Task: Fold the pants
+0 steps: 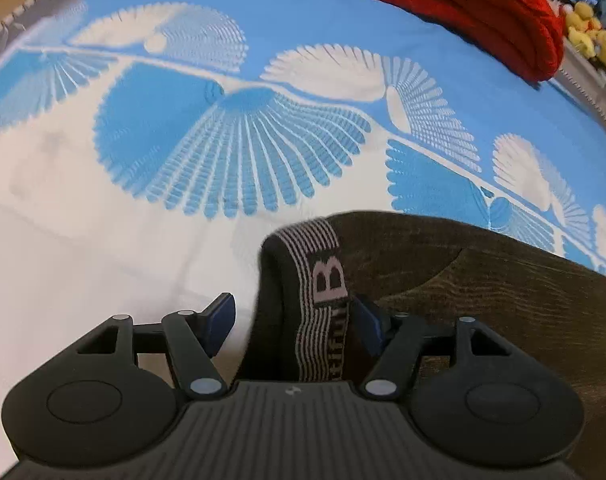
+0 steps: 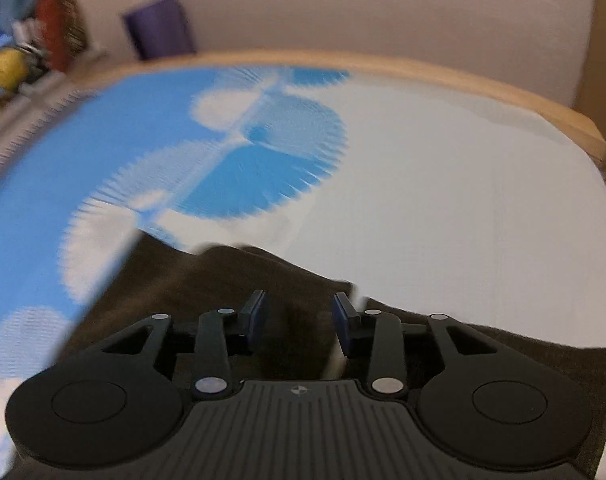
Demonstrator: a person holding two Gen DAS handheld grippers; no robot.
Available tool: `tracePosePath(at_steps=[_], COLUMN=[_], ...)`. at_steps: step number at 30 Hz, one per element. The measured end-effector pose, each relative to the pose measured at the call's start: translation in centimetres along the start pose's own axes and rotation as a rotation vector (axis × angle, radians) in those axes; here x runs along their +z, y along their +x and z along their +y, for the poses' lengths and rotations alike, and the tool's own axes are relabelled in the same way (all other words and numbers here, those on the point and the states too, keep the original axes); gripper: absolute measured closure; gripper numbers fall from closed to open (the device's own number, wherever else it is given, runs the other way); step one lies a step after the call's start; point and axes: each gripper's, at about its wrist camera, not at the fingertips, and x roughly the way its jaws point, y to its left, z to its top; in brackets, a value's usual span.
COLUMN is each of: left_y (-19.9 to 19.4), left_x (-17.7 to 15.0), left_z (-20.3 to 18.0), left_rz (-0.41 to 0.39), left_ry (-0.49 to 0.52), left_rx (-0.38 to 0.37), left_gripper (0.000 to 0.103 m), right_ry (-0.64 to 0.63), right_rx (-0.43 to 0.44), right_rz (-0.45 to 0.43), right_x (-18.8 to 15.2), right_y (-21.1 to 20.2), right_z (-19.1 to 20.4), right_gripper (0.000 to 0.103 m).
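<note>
Dark brown pants (image 1: 463,280) lie on a blue and white patterned bedspread (image 1: 183,240). Their striped elastic waistband (image 1: 323,280) with a letter B stands folded up between the fingers of my left gripper (image 1: 293,320). The left jaws are wide open around the waistband, the right fingertip (image 1: 367,316) close against it. In the right wrist view the same dark pants (image 2: 223,280) lie under my right gripper (image 2: 299,316), which is open with fabric between its fingers. That view is blurred.
A red blanket (image 1: 463,12) lies at the far right of the bed, yellow plush toys (image 1: 591,36) beyond it. A wooden bed edge (image 2: 423,72) runs along the far side, with a purple object (image 2: 159,28) and a wall behind.
</note>
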Motion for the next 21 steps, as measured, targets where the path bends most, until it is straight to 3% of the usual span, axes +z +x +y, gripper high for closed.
tracePosePath(at_steps=[7, 8, 10, 12, 14, 18, 21], left_y=[2.4, 2.3, 2.5, 2.0, 1.2, -0.1, -3.4], left_x=[-0.8, -0.9, -0.9, -0.6, -0.6, -2.0, -2.9], left_z=[-0.6, -1.0, -1.4, -1.1, -1.1, -3.3, -3.1], left_rz=[-0.005, -0.021, -0.043, -0.077, -0.111, -0.128, -0.189], left_ry=[0.045, 0.080, 0.096, 0.045, 0.018, 0.180, 0.164], left_rx=[-0.040, -0.031, -0.025, 0.007, 0.024, 0.104, 0.142], left_gripper=[0.032, 0.038, 0.065, 0.079, 0.079, 0.073, 0.071], right_ry=[-0.218, -0.265, -0.352, -0.436, -0.490, -0.532, -0.520], right_rx=[0.379, 0.434, 0.518, 0.572, 0.601, 0.578, 0.591], right_rz=[-0.092, -0.089, -0.087, -0.099, -0.127, -0.084, -0.186], right_x=[0.5, 0.2, -0.5, -1.7, -3.2, -5.4, -5.2], right_y=[-9.8, -11.4, -14.2, -17.0, -19.1, -20.5, -22.1], right_z=[2.9, 3.0, 3.0, 2.2, 1.1, -0.3, -0.5], right_gripper=[0.065, 0.065, 0.065, 0.065, 0.065, 0.065, 0.057])
